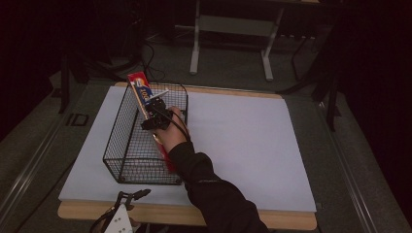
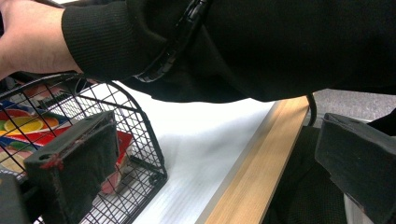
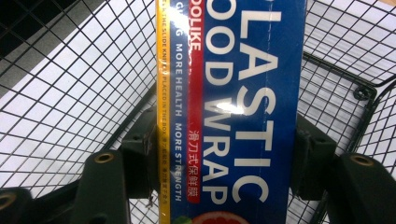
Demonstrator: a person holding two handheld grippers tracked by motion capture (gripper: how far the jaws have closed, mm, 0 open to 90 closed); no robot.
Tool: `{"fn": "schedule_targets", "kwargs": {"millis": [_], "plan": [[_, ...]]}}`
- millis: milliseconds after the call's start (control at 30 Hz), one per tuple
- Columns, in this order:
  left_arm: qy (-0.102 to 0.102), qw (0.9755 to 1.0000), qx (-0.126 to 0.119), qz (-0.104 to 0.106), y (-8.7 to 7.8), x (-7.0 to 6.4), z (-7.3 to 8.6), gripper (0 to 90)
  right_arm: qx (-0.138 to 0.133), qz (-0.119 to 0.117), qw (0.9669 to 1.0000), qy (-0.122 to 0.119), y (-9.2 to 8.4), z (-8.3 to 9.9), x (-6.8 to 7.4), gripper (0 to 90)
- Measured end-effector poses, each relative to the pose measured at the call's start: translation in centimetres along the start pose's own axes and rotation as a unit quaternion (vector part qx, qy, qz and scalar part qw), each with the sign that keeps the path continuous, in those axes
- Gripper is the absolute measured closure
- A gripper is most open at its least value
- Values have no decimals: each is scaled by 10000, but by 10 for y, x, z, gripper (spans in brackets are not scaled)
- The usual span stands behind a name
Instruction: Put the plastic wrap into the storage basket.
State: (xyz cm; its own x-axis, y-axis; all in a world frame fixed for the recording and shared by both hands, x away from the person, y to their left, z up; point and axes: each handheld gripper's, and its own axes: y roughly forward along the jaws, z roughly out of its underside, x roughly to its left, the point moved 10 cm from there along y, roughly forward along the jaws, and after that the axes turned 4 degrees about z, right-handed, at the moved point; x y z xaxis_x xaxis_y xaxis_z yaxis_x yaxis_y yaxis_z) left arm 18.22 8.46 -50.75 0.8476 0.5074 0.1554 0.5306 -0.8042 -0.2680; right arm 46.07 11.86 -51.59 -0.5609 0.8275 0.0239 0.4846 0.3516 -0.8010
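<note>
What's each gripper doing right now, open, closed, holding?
Left gripper: open, holding nothing, at the table's near edge.
Right gripper: closed on the long blue plastic food wrap box, inside the black wire basket.

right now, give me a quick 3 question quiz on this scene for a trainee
1. True or false: the right gripper is shut on the plastic wrap box.
2. What does the box slant into? A) wire basket B) drawer C) bowl
3. Fill in: the left gripper stands ____, near the table's front edge.

Key: 1 true. 2 A, the wire basket. 3 open, with nothing between its pads.
</note>
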Motion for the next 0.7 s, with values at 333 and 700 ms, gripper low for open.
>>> {"fn": "schedule_targets", "kwargs": {"millis": [333, 700], "plan": [[-32, 10000, 2, 11, 0, 0, 0, 2, -166, -333, 9993, -54, -8, -4, 2, 242], [-62, 10000, -8, 70, 1, -1, 0, 2, -723, -456, 9943, -631, -38, -4, -8, 124]]}}
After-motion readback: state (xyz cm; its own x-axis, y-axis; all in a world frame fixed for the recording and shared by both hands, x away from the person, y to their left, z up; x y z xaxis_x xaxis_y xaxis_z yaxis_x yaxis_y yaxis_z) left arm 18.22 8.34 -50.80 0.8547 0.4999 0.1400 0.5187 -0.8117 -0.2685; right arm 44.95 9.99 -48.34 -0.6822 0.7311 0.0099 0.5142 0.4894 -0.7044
